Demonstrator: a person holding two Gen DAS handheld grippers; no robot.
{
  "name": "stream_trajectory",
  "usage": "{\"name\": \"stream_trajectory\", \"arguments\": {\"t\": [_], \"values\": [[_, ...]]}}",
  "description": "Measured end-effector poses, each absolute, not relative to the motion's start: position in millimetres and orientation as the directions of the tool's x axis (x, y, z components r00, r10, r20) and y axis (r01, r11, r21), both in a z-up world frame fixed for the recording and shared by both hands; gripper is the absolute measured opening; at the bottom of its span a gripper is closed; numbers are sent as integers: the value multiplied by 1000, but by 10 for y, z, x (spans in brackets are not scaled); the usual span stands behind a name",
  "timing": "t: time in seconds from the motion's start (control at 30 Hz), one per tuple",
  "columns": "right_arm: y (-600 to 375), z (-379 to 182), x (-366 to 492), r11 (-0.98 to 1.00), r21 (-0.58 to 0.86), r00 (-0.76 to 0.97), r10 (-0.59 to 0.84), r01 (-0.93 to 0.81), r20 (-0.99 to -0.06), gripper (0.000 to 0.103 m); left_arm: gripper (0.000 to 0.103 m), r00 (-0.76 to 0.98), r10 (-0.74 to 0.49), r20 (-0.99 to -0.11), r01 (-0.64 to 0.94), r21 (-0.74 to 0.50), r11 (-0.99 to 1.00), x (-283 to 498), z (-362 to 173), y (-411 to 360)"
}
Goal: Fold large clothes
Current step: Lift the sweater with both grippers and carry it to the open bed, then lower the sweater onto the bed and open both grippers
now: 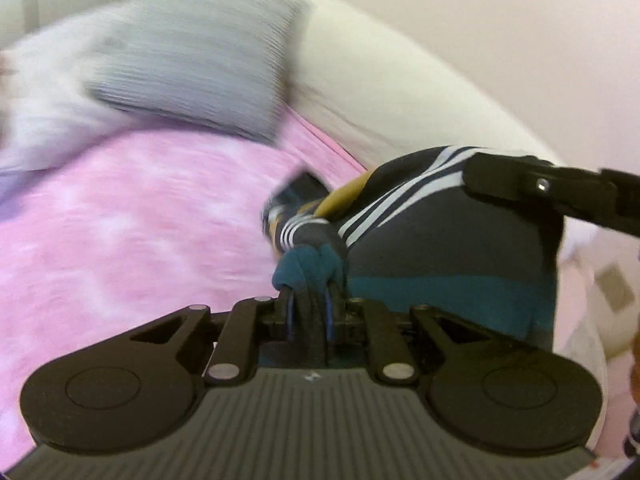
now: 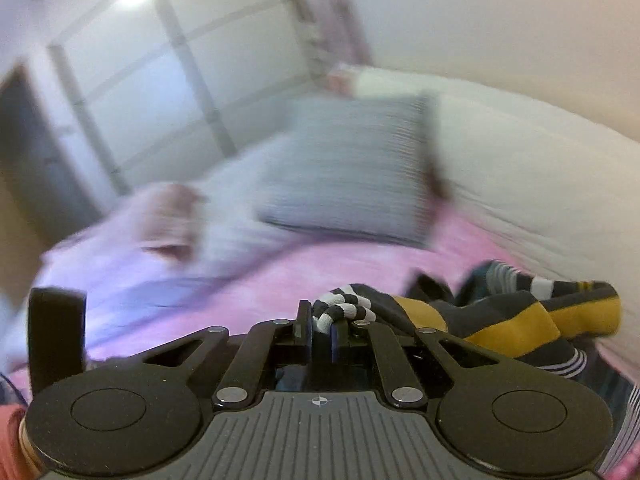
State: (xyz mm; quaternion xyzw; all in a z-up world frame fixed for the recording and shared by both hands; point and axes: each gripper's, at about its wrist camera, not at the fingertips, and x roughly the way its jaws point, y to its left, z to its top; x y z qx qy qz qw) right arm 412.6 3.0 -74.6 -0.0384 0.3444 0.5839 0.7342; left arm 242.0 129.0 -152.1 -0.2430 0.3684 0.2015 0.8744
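Grippers, L (image 1: 310, 300) & R (image 2: 321, 326), each clenched on bunched edges of soft, floppy striped sweater (image 1: 440, 248) over pink bedspread (image 1: 140, 220); best held at hems.

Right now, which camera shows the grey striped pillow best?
Left wrist view: the grey striped pillow fills the upper left, on the pink bedspread. Right wrist view shows it smaller and farther off. Both are motion-blurred.

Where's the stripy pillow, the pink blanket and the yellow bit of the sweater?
stripy pillow (image 2: 352, 168): right wrist view, middle of its front.
pink blanket (image 1: 132, 232): left wrist view, bare flat part.
yellow band of the sweater (image 2: 516, 326): right wrist view, middle of the band.
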Motion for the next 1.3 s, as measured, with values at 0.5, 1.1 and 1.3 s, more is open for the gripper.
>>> {"name": "stream_trajectory", "arguments": {"t": [0.5,1.1,1.3], "values": [[1057,332,1068,-183,487,-411,811,-854,-416,42,19,350,757,-551,-929,-102,355,-1372,279,1041],[314,-572,-439,-249,325,-406,454,-912,-793,52,44,51,547,-835,-999,-34,40,-2922,-528,154],[111,-689,-420,-293,320,-421,410,-901,-809,52,52,18,539,-842,-1000,-23,-2,-2749,-559,-64]]}}
